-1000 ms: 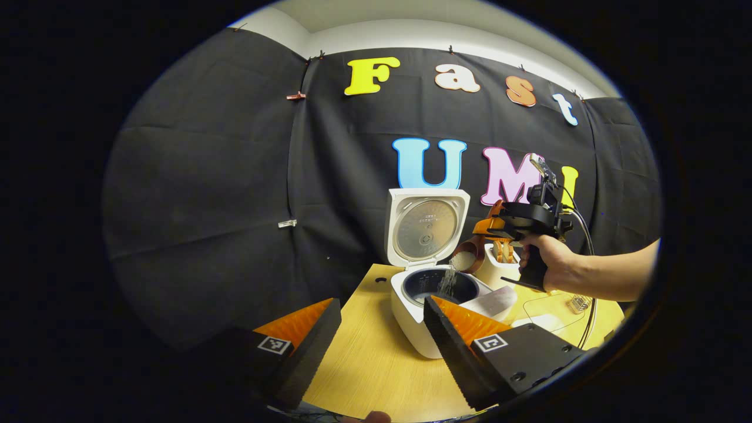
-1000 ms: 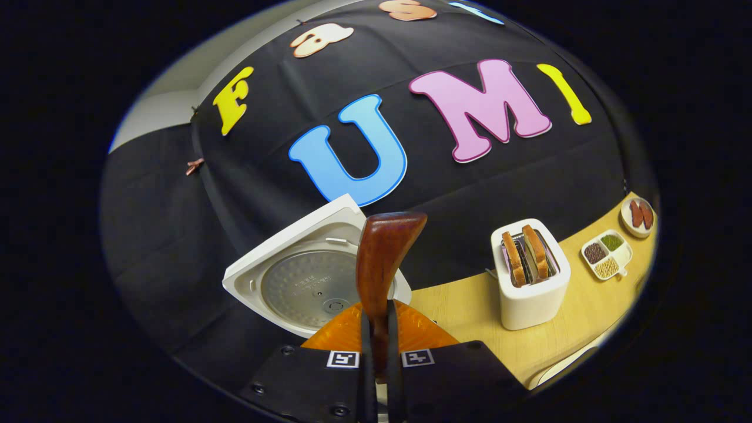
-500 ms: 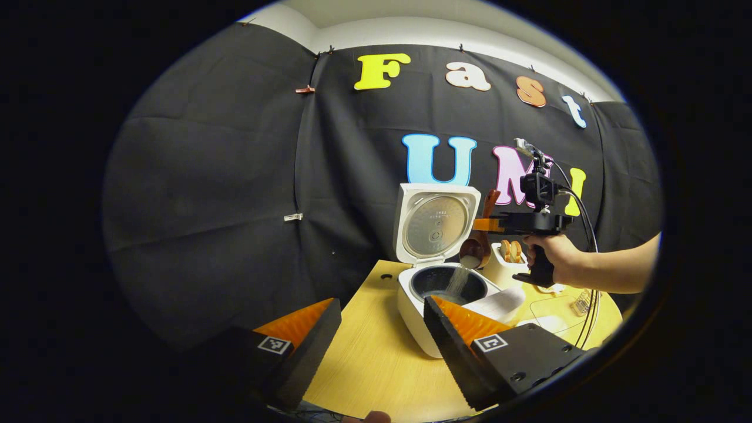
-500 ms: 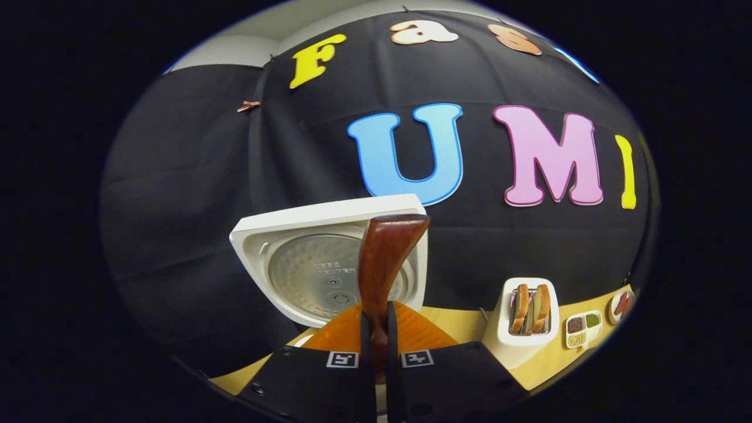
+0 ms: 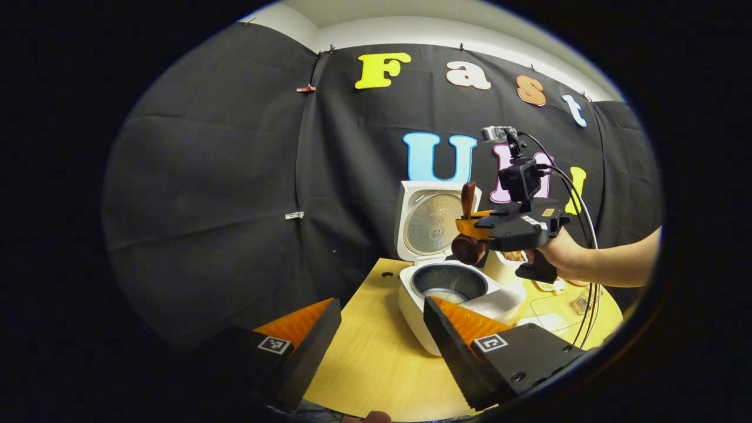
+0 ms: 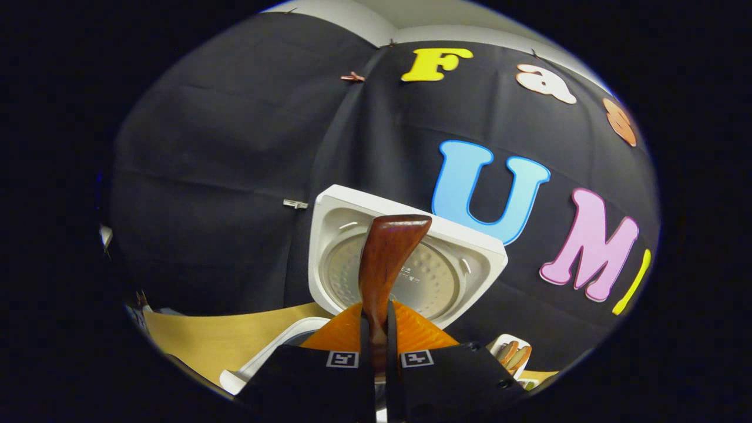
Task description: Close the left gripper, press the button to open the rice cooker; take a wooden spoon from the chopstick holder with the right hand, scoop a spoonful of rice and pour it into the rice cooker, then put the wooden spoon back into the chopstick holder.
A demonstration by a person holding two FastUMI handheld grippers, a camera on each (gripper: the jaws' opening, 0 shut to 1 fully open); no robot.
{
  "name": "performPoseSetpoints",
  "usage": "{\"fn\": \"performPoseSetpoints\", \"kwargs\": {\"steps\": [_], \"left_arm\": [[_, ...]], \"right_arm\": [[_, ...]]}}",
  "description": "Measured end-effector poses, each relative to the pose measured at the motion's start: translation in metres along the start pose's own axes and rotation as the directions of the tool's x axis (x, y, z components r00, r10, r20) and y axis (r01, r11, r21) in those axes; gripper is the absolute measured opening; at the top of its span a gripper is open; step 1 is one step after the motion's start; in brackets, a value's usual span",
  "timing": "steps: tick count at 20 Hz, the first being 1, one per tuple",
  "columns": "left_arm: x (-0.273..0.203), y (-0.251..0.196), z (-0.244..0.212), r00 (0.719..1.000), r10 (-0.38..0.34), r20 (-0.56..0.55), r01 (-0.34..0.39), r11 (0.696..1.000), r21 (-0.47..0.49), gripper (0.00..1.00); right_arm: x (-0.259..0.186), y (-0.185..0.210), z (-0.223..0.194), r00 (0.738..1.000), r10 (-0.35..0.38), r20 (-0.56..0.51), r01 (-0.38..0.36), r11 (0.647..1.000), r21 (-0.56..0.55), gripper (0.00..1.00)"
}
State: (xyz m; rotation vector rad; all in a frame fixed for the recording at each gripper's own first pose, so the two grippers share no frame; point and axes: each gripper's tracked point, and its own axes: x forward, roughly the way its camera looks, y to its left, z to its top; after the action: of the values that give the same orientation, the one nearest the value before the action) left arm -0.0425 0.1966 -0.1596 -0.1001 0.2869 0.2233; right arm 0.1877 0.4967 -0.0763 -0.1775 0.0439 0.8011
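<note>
Black cloth [image 5: 223, 176] is hanging as the booth's wall, draping in soft folds and creases across the back and left side in both views. Small clips [image 5: 305, 89] are pinning its upper edge and seams, one more clip [image 5: 293, 215] sitting lower on a seam. Above the cloth a pale wall [image 5: 423, 29] and a ceiling strip are showing, evenly lit. A light wooden tabletop [image 5: 376, 364] is stretching below, with a small round hole [image 5: 386, 274] near its far edge

My left gripper [image 5: 382, 329] has black housings with square coded tags and screws; black cables [image 5: 578, 194] trail from my right gripper [image 5: 470, 226].
</note>
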Motion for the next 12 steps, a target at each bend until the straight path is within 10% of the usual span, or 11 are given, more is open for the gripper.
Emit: {"fn": "performPoseSetpoints", "kwargs": {"steps": [6,12], "left_arm": [[-0.006,-0.001,-0.001,1.000,0.001,0.001,-0.001,1.000,-0.002,0.97],[-0.014,-0.003,-0.005,1.000,0.005,-0.002,-0.005,1.000,-0.010,0.97]], "right_arm": [[-0.002,0.010,-0.002,0.999,0.046,0.009,-0.044,0.981,-0.188,0.11],[-0.014,-0.008,-0.007,0.999,0.028,-0.027,-0.024,0.988,0.154,0.11]]}}
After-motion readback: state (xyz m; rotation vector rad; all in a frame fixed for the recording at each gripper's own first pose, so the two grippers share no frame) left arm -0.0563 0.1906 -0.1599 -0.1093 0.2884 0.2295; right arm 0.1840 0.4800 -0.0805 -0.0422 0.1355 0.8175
